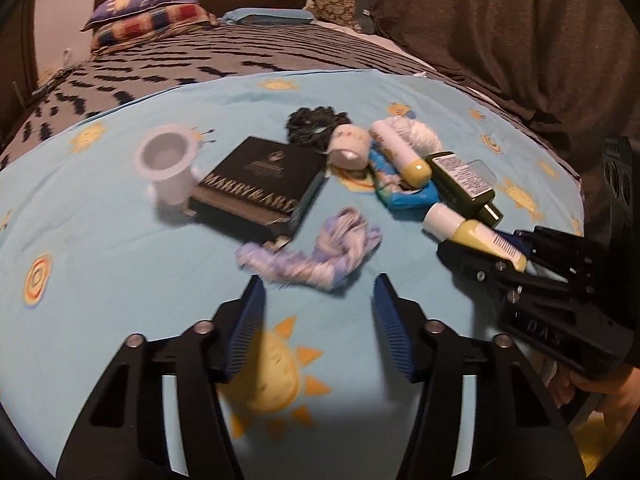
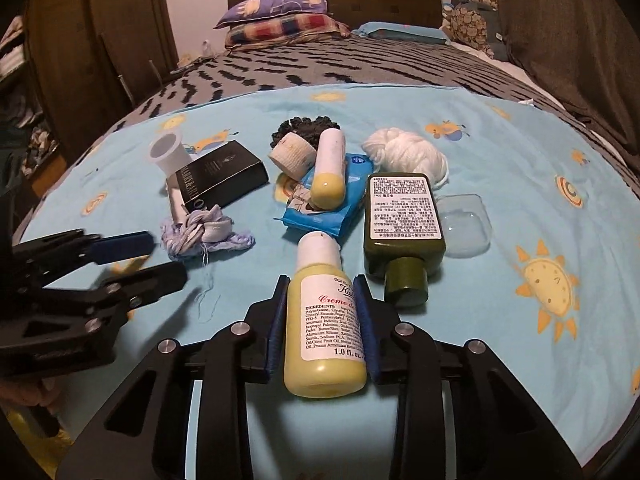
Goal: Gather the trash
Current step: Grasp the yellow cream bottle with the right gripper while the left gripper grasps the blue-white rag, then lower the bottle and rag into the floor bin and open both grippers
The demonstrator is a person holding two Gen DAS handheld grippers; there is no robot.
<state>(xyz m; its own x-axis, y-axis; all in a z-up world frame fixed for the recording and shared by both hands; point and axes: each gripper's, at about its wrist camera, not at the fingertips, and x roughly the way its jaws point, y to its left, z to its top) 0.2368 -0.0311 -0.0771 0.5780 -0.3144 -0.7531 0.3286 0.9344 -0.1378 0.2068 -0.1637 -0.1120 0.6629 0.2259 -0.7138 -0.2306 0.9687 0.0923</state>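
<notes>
My right gripper (image 2: 322,284) is shut on a small yellow lotion bottle (image 2: 324,328) with a white cap, low over the blue sheet (image 2: 520,152); it also shows in the left wrist view (image 1: 472,236). My left gripper (image 1: 318,286) is open and empty, just short of a crumpled purple-white rag (image 1: 316,252), which also shows in the right wrist view (image 2: 204,234). Beyond lie a black box (image 1: 260,184), a white cup (image 1: 168,164), a green bottle (image 2: 402,228), a blue wipes pack (image 2: 324,204) and a second yellow-white tube (image 2: 330,168).
A white tape roll (image 2: 292,156), a dark scrunchie (image 2: 304,126), white yarn (image 2: 408,154) and a clear plastic lid (image 2: 464,224) lie on the sheet. Pillows (image 2: 280,16) are at the bed's head. A dark curtain (image 2: 560,20) hangs on the right.
</notes>
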